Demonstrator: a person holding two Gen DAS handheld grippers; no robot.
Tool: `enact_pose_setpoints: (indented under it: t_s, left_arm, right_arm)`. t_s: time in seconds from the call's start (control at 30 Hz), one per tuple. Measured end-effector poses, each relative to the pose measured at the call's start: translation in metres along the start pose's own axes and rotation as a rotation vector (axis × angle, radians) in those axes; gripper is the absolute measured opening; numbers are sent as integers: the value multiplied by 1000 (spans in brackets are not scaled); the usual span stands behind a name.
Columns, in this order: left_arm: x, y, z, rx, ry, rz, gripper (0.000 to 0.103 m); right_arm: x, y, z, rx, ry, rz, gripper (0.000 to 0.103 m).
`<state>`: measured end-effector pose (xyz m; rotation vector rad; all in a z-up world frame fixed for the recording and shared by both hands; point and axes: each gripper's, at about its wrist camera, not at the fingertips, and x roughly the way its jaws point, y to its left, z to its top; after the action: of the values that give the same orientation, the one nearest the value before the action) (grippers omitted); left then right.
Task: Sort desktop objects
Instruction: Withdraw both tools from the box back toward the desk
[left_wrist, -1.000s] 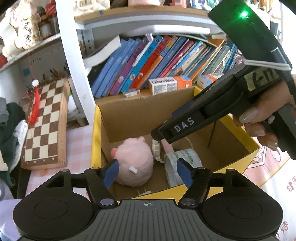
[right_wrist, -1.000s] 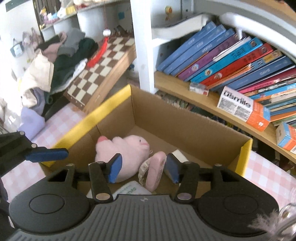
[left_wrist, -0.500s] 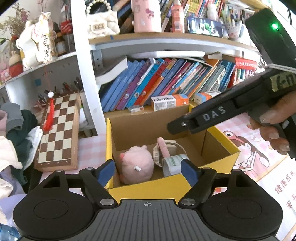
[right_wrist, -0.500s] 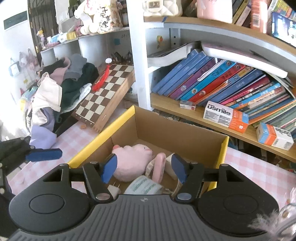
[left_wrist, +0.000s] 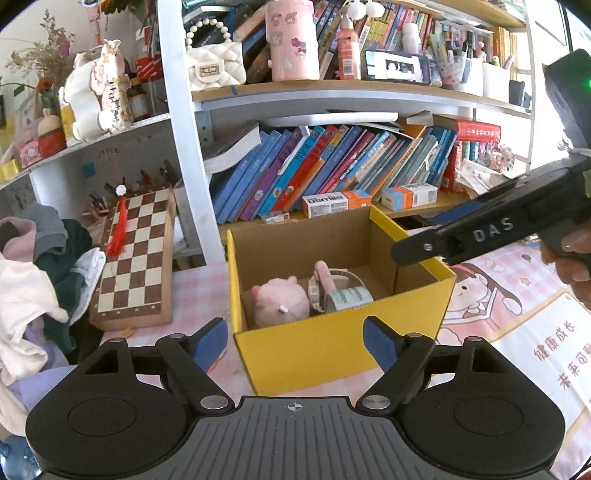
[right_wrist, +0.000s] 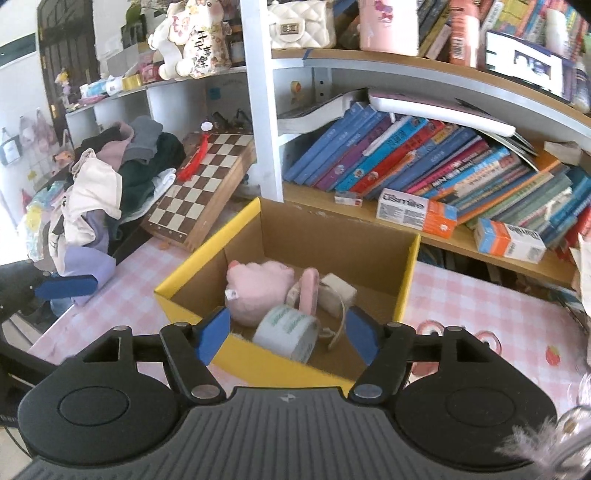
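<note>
A yellow-rimmed cardboard box (left_wrist: 340, 347) stands on the pink checked tablecloth; it also shows in the right wrist view (right_wrist: 408, 273). Inside lie a pink plush pig (left_wrist: 282, 301) (right_wrist: 258, 291), a pink strap-like item (left_wrist: 324, 275) (right_wrist: 309, 290), a white tape roll (left_wrist: 349, 298) (right_wrist: 286, 328) and a small white pad (right_wrist: 338, 293). My left gripper (left_wrist: 295, 341) is open and empty in front of the box. My right gripper (right_wrist: 288, 330) is open and empty above the box's near corner; its body shows in the left wrist view (left_wrist: 491, 236).
A chessboard (left_wrist: 136, 254) leans left of the box. A pile of clothes (left_wrist: 33, 280) lies at far left. Shelves with books (left_wrist: 332, 173) and small cartons (left_wrist: 336, 201) stand behind the box. A cartoon-printed mat (left_wrist: 517, 332) lies at right.
Both grippers have pulled back and up from the box. The pink item the right gripper had between its fingers now lies in the box. Both grippers' jaws are wider.
</note>
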<state>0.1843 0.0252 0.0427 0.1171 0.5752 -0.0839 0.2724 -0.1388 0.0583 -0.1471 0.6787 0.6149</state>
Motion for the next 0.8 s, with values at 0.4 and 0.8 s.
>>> enact_pose_setpoints:
  t_s: [0.4, 0.8]
  left_arm:
    - [-26, 11, -24, -2, 9, -8, 86]
    - [-45, 19, -49, -3, 27, -25, 86]
  right_arm:
    - [-28, 17, -49, 51, 22, -83, 81]
    - [-44, 40, -94, 104, 29, -168, 86]
